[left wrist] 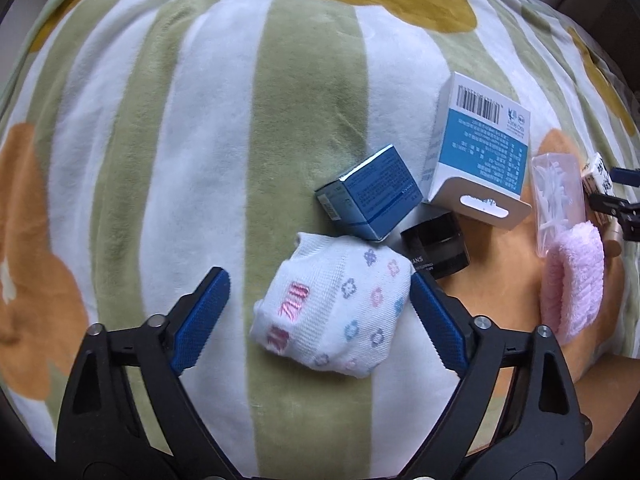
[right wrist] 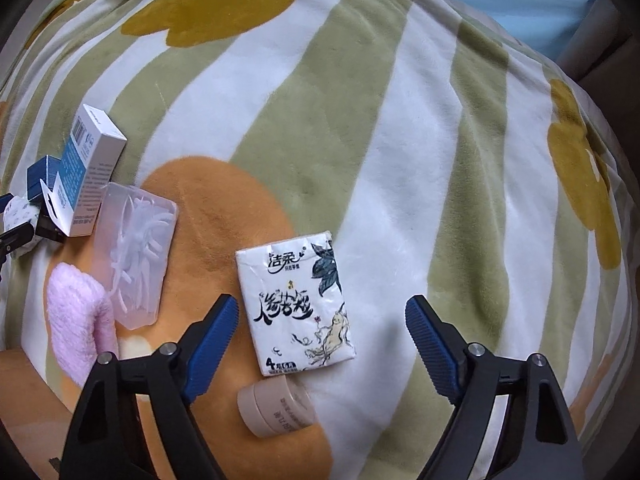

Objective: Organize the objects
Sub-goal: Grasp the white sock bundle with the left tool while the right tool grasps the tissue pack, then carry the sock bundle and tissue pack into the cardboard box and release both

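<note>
While my left gripper (left wrist: 320, 300) points steeply down at the blanket (left wrist: 200, 140), the rolled white sock (left wrist: 332, 312) with small flower prints lies between its blue pads; the right pad touches the sock's edge, the left pad stands clear of it, so the jaws are parted and grip nothing. Just beyond the sock sits a small dark blue box (left wrist: 370, 196), tilted on a corner, and beside that a black jar (left wrist: 438, 242) half tucked under a taller white-and-blue carton (left wrist: 478, 152) with a barcode. Further right lie a clear plastic case (left wrist: 558, 204) of white picks and a pink fluffy cloth (left wrist: 572, 280).

My right gripper (right wrist: 320, 316) hangs over a tissue pack (right wrist: 294, 304) printed with black brush lettering. The pack lies flat between the jaws, closer to the left pad, and neither pad presses it, so this gripper holds nothing either. A beige round jar (right wrist: 274, 410) lies on its side just below the pack. To the left I see the same clear case (right wrist: 134, 256), pink cloth (right wrist: 78, 320) and white-and-blue carton (right wrist: 90, 168).
</note>
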The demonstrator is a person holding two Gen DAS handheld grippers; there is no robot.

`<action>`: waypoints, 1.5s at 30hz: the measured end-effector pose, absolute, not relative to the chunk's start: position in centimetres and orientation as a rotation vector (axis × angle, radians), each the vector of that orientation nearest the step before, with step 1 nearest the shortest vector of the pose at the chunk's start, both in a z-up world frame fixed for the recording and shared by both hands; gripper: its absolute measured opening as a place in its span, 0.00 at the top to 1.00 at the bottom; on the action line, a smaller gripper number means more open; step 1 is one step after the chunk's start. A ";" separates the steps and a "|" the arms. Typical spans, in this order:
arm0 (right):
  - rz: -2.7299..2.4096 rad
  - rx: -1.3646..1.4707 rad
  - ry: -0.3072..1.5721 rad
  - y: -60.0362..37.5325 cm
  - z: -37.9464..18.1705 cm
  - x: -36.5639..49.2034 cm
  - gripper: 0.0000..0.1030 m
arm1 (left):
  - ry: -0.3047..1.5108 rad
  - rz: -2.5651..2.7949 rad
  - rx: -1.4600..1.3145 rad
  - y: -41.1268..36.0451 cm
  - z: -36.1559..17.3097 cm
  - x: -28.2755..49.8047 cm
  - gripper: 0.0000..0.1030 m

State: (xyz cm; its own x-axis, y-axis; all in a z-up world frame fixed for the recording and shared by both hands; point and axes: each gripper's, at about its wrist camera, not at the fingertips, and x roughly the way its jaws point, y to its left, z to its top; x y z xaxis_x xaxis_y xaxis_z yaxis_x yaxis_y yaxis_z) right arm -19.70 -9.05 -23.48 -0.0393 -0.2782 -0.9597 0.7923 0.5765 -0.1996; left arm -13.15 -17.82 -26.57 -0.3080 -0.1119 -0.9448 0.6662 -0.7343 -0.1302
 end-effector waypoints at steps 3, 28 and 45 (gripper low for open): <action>-0.896 0.513 1.371 -9.3 -24.2 -19.7 0.32 | 0.741 -2.103 1.458 -17.8 -26.9 -13.4 0.29; -0.894 0.546 1.288 -3.1 -20.7 -21.8 0.57 | 0.826 -2.120 1.341 -16.7 -23.1 -10.5 0.50; -0.882 0.525 1.154 -2.7 -9.6 -18.7 0.57 | 0.911 -2.113 1.094 -10.8 -12.2 -4.9 0.50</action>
